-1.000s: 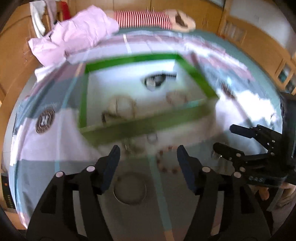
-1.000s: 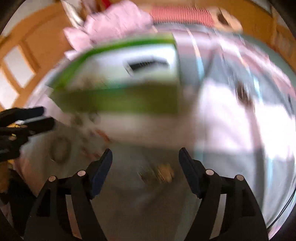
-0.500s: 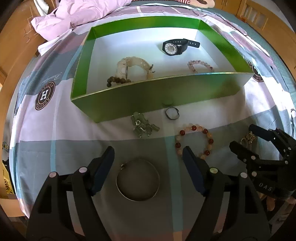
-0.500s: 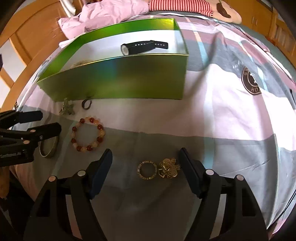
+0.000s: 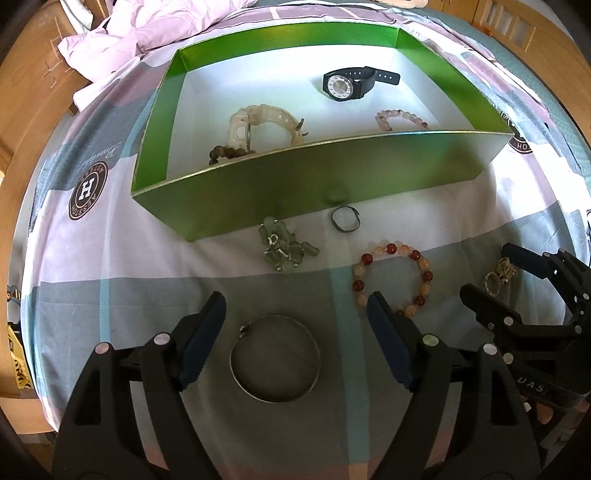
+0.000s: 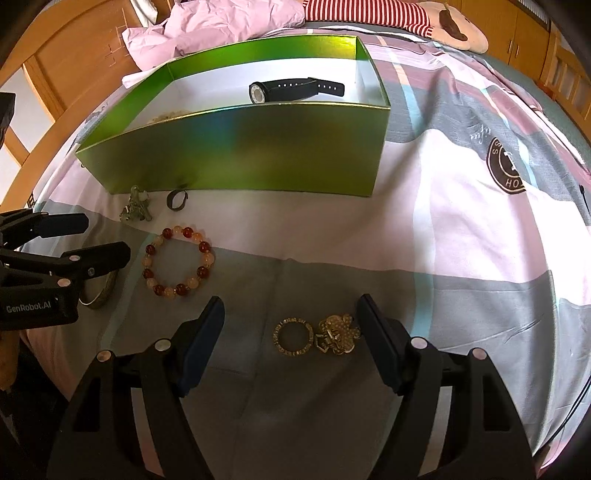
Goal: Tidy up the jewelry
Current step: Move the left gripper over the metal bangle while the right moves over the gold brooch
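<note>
A green box (image 5: 258, 192) (image 6: 258, 147) on the bed holds a black watch (image 5: 343, 85) (image 6: 291, 90), a pale watch (image 5: 258, 122) and two bead bracelets. In front of it lie a green charm cluster (image 5: 286, 249), a dark ring (image 5: 345, 219), a red-and-peach bead bracelet (image 5: 393, 273) (image 6: 177, 262), a silver bangle (image 5: 275, 363) and a gold brooch piece (image 6: 317, 334) (image 5: 498, 277). My left gripper (image 5: 295, 314) is open, low over the bangle. My right gripper (image 6: 290, 314) is open, around the gold piece.
A patchwork bedsheet (image 6: 461, 221) covers the bed. A crumpled pink cloth (image 5: 155, 26) lies behind the box, with a striped plush toy (image 6: 388, 14) at the far edge. Wooden furniture (image 6: 74, 55) surrounds the bed.
Both grippers have come down and forward from a blurred sweep and settled. The left now frames the bangle and the right frames the gold piece. No jewelry has moved.
</note>
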`<state>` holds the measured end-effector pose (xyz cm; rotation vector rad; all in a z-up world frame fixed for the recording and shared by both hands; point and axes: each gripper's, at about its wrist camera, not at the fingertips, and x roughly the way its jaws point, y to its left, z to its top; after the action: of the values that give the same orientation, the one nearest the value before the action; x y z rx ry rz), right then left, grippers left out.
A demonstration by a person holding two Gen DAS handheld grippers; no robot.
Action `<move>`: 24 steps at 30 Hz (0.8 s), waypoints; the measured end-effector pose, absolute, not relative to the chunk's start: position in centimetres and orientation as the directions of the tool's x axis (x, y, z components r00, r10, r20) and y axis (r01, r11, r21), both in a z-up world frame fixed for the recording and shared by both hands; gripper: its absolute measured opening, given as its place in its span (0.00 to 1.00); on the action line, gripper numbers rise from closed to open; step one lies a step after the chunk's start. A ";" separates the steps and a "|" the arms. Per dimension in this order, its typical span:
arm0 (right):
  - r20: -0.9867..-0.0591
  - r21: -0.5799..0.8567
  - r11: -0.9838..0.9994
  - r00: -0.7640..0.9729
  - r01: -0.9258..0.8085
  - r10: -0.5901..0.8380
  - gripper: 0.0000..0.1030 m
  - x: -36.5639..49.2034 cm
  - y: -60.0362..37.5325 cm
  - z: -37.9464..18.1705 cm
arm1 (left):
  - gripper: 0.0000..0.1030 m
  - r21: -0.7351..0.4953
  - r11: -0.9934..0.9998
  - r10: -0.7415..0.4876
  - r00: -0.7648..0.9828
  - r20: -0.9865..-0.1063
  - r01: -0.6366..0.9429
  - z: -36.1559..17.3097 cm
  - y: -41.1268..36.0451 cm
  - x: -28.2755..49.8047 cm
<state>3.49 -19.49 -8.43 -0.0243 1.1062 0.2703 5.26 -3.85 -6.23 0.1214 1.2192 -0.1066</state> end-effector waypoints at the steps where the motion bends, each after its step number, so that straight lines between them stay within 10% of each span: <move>1: -0.885 0.115 0.967 0.418 -0.228 0.203 0.71 3.5 -19.5 -8.4 | 0.77 0.037 0.988 -0.016 0.341 -0.940 0.147 -6.2 -3.9 5.3; 24: -0.891 0.081 0.966 0.416 -0.246 0.181 0.74 3.4 -18.7 -8.8 | 0.80 0.055 0.985 -0.001 0.328 -0.945 0.163 -7.1 -4.6 5.1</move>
<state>3.37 -18.71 -8.78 -0.0657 1.1094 0.2685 5.14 -4.58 -7.14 0.1495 1.2334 -0.1079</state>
